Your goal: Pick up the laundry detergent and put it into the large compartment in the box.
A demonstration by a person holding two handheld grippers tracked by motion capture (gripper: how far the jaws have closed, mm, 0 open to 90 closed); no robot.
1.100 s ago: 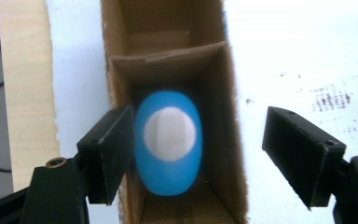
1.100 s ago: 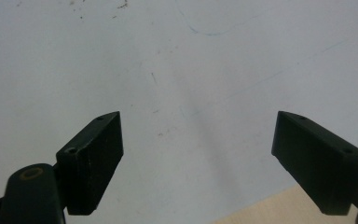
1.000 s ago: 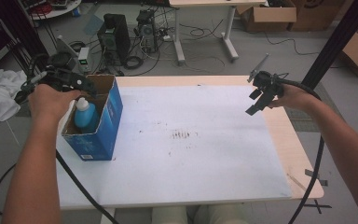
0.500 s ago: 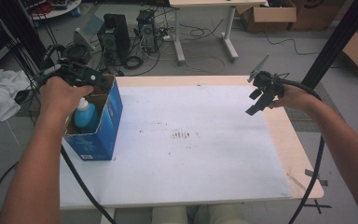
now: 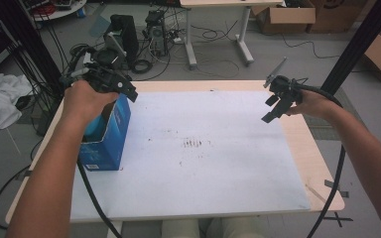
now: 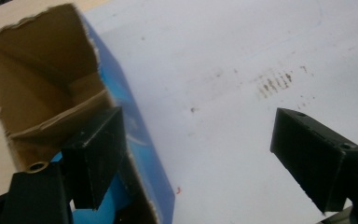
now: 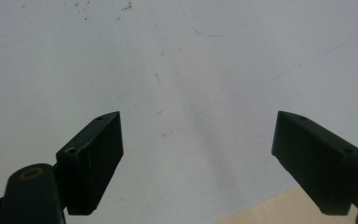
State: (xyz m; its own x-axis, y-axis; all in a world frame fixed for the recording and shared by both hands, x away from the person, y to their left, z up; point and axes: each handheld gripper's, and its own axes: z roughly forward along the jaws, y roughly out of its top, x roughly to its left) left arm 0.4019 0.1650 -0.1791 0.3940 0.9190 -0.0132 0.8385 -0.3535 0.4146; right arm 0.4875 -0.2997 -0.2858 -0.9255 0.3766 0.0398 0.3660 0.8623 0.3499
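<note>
An open-topped blue carton (image 5: pixel 110 145) stands at the left of the white mat (image 5: pixel 218 168). A light-blue bottle (image 5: pixel 93 130) sits inside it, mostly hidden by the person's left hand. My left gripper (image 5: pixel 130 94) hovers over the carton's far right corner. Its jaws have just been opening and stand wide apart with nothing pressed between them. In the left gripper view one jaw hangs over the carton's (image 6: pixel 42 84) brown inside and the bottle (image 6: pixel 103 206), the other over the mat. My right gripper (image 5: pixel 273 111) is held open above the mat's right side, empty (image 7: pixel 198 161).
Dark stains (image 5: pixel 194 144) mark the middle of the mat. The wooden table (image 5: pixel 321 168) shows bare strips along its right and far edges. A black pole (image 5: pixel 358 44) rises by the right corner. On the floor are a white cloth (image 5: pixel 0 101), computers, cables and cardboard boxes.
The left hand and gripper have shifted right across the carton's top, now covering most of the bottle, which stays in the carton. The right gripper has not moved.
</note>
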